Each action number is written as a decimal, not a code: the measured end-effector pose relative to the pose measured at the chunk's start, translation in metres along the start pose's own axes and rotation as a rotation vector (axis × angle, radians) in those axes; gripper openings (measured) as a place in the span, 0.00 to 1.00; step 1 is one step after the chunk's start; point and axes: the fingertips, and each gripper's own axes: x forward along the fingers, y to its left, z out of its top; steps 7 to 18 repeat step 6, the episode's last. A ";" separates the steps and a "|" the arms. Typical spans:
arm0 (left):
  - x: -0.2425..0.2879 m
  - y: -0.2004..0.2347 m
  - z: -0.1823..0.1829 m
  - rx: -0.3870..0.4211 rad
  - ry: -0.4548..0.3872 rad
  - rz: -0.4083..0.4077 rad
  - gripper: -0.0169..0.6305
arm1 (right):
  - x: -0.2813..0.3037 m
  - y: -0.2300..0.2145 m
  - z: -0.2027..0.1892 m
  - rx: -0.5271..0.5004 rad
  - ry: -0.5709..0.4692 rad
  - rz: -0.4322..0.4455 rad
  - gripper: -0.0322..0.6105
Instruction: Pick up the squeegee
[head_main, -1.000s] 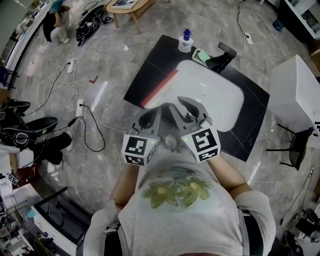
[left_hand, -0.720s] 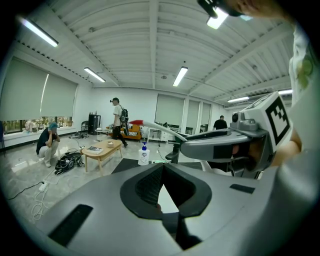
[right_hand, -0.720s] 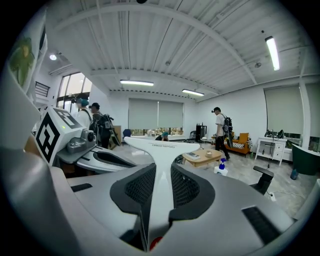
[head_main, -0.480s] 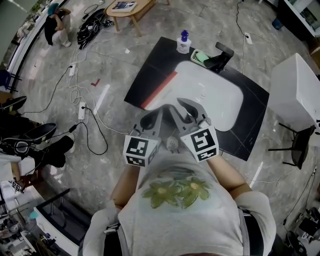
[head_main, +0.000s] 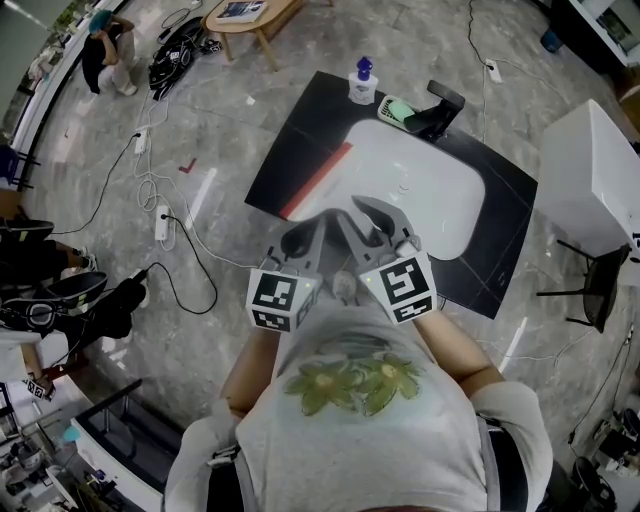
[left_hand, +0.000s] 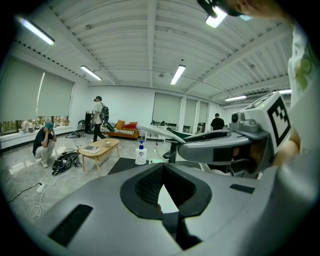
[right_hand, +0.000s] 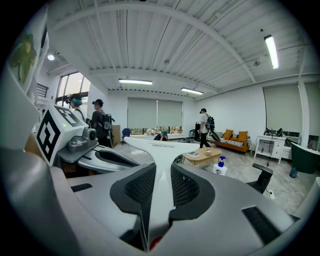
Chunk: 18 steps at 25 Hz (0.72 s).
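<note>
The left gripper (left_hand: 161, 167) is held near the chest, over a smooth white basin (head_main: 445, 205) on a black mat (head_main: 300, 140); its 2 ribbed black pads (left_hand: 150, 184) meet at the tips with nothing between them; the right gripper (right_hand: 155, 170), alongside, clamps the squeegee (right_hand: 158, 146) by its smooth white handle, the flat blade flaring beyond the tips.

The fingers (right_hand: 187, 189) clamp a white squeegee (right_hand: 159, 150).

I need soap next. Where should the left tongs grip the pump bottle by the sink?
Close on the pump bottle's white body, below the blue pump head, coming in level from the side: it stands upright, and the body is its widest, steadiest part.
</note>
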 end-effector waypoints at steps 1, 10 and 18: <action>0.001 0.001 -0.002 -0.001 0.003 0.002 0.04 | 0.001 0.000 0.000 0.001 0.001 -0.001 0.20; 0.004 0.006 -0.004 -0.005 0.007 0.004 0.04 | 0.005 -0.004 0.000 0.007 0.002 -0.009 0.20; 0.004 0.006 -0.004 -0.005 0.007 0.004 0.04 | 0.005 -0.004 0.000 0.007 0.002 -0.009 0.20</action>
